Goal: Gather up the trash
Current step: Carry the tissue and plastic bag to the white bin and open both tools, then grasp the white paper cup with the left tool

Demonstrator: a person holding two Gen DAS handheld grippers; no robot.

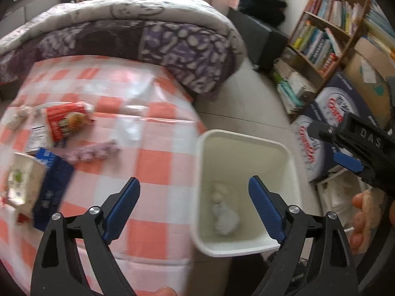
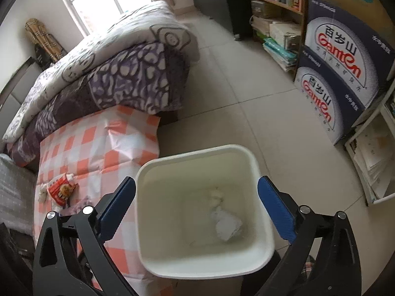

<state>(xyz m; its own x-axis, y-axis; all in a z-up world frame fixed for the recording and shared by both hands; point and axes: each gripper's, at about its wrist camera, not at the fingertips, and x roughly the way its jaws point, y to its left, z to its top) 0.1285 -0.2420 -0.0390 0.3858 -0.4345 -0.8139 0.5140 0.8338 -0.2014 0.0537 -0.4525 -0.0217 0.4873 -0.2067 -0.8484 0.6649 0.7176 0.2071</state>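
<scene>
A white bin [image 1: 246,143] stands on the floor against the right edge of the checked table [image 1: 153,162]. Crumpled white paper [image 1: 226,218] and a pale wad [image 1: 219,192] lie at its bottom. My left gripper [image 1: 194,179] is open and empty, spanning the table edge and the bin's left rim. On the table's left side lie a red snack wrapper [image 1: 66,120], a blue carton [image 1: 53,185], a purple wrapper [image 1: 93,151] and a tissue wad [image 1: 18,117]. My right gripper [image 2: 196,179] hangs open and empty over the bin [image 2: 197,151], with the paper [image 2: 228,224] below it.
A bed with a purple patterned quilt [image 2: 128,79] borders the table's far side. A bookshelf [image 1: 328,29] and stacked blue cartons [image 2: 340,74] line the right wall. Tiled floor [image 2: 234,93] lies between. A hand [image 1: 363,217] shows at the right edge.
</scene>
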